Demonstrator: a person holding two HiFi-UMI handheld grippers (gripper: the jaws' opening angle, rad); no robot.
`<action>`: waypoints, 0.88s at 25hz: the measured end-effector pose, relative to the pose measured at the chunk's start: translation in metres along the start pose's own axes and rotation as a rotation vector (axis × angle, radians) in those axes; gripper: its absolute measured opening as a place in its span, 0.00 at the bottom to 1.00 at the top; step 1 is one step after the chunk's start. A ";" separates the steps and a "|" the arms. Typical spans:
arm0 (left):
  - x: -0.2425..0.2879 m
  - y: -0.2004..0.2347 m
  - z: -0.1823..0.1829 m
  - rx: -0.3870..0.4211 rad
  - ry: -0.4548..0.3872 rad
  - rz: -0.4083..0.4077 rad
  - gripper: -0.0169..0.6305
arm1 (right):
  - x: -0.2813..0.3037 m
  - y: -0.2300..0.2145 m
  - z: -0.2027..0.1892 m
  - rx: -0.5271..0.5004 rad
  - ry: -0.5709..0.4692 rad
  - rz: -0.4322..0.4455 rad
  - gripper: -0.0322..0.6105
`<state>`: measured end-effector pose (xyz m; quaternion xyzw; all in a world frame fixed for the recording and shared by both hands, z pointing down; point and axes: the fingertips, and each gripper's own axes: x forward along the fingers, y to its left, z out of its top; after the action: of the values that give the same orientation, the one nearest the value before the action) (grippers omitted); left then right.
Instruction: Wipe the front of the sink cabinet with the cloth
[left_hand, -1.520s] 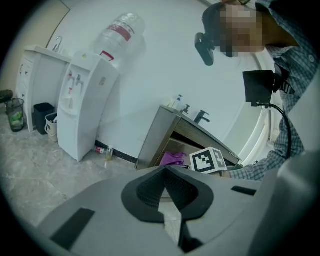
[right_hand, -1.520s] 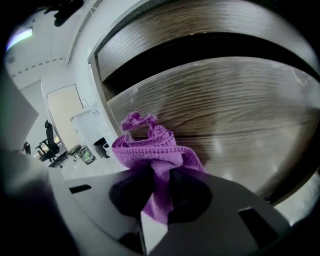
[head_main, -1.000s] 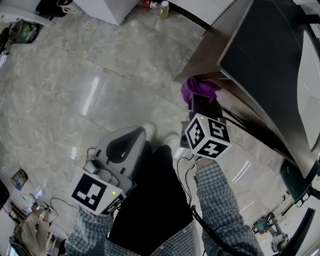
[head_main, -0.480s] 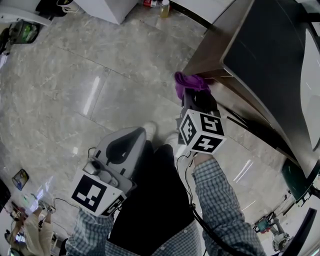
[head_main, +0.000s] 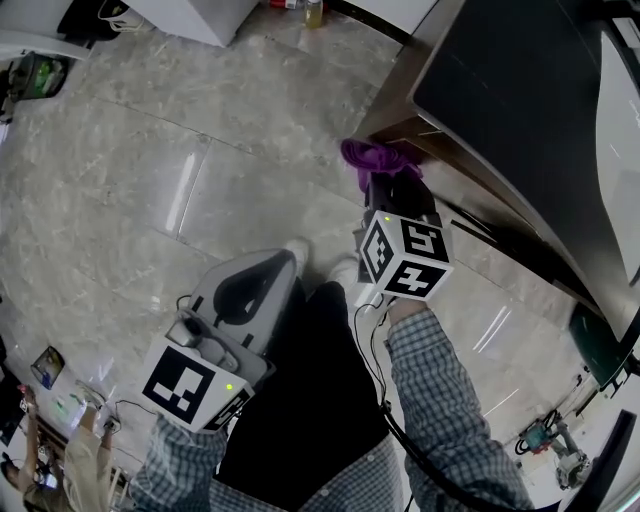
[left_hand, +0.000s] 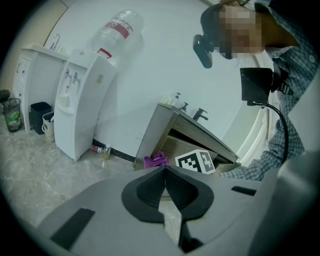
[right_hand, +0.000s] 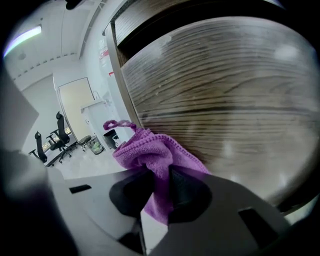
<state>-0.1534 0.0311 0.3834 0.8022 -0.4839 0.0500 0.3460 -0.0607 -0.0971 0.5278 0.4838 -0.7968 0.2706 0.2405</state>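
The cloth (right_hand: 150, 152) is purple microfibre, nubbly and matt. The sink cabinet (right_hand: 225, 90) front shows brown wood grain, smooth with a soft sheen. The right gripper (right_hand: 157, 182) looks like matt grey plastic, with dark, finely ribbed fingers (right_hand: 190, 192). The floor (head_main: 200, 150) is glossy marbled stone.

purple cloth (head_main: 371, 160) — in right tool (head_main: 386, 186), against cabinet (head_main: 400, 105)

**The cloth slid along the cabinet**

We pushed our right gripper (right_hand: 159, 176) a little further away from us along the front of the sink cabinet (right_hand: 225, 90). The purple cloth (head_main: 372, 160) pinched in it went along too, and now sits nearer the cabinet's end corner. Our head tipped a bit, so the bottle (head_main: 313, 12) on the floor is closer to the top edge.
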 end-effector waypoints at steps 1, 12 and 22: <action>0.002 -0.002 0.000 0.005 0.006 -0.002 0.04 | -0.001 -0.002 0.000 0.003 -0.001 -0.002 0.16; 0.025 -0.028 -0.006 0.058 0.077 -0.047 0.04 | -0.028 -0.047 -0.006 0.027 0.003 -0.061 0.16; 0.053 -0.065 -0.012 0.087 0.114 -0.099 0.04 | -0.055 -0.102 -0.016 0.061 0.006 -0.125 0.16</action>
<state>-0.0700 0.0180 0.3811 0.8351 -0.4208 0.0993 0.3400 0.0565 -0.0905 0.5241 0.5387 -0.7558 0.2806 0.2446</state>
